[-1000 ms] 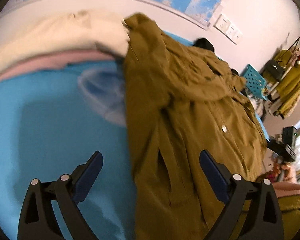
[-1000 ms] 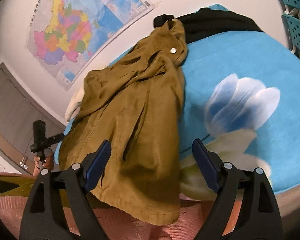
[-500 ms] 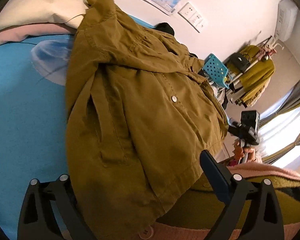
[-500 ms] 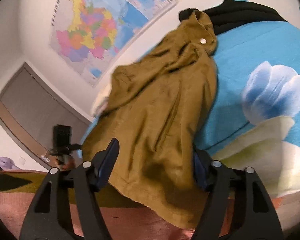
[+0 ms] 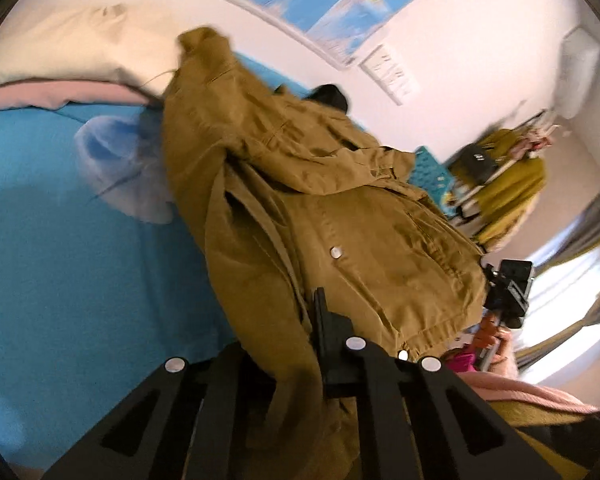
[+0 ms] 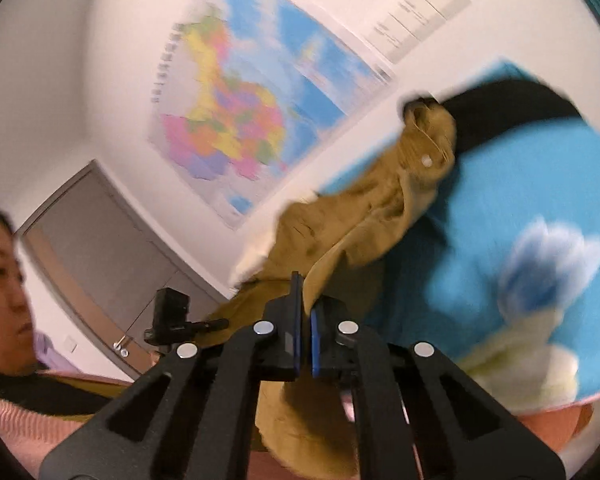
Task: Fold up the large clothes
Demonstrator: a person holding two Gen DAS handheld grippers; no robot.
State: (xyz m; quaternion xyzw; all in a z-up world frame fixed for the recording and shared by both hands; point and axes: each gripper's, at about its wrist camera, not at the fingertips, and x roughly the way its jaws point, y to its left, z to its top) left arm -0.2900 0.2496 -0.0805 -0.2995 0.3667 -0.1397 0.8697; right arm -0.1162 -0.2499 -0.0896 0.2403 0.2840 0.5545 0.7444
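An olive-brown jacket (image 5: pixel 340 208) lies lengthwise on a bed with a bright blue sheet (image 5: pixel 60 240), its collar toward the wall. The jaws of my left gripper (image 5: pixel 300 320) are closing, and the jacket's near hem is bunched between them and hangs over the left finger. In the right wrist view the jacket (image 6: pixel 364 220) is pulled up off the sheet (image 6: pixel 540 184) in a taut ridge. My right gripper (image 6: pixel 305 292) is shut on that edge, its blue pads (image 6: pixel 297 308) pinching the cloth.
A cream pillow (image 5: pixel 72 48) and pink blanket (image 5: pixel 52 96) lie at the bed's left. A black garment (image 6: pixel 508 108) sits by the jacket's collar near the wall. A camera on a stand (image 5: pixel 508 292) and a clothes rack (image 5: pixel 508 176) are at the right. A person (image 6: pixel 4 280) stands close.
Both grippers went from wide open around the jacket's hem to clamped on it. The right one has lifted its edge off the sheet, and both views have swung upward.
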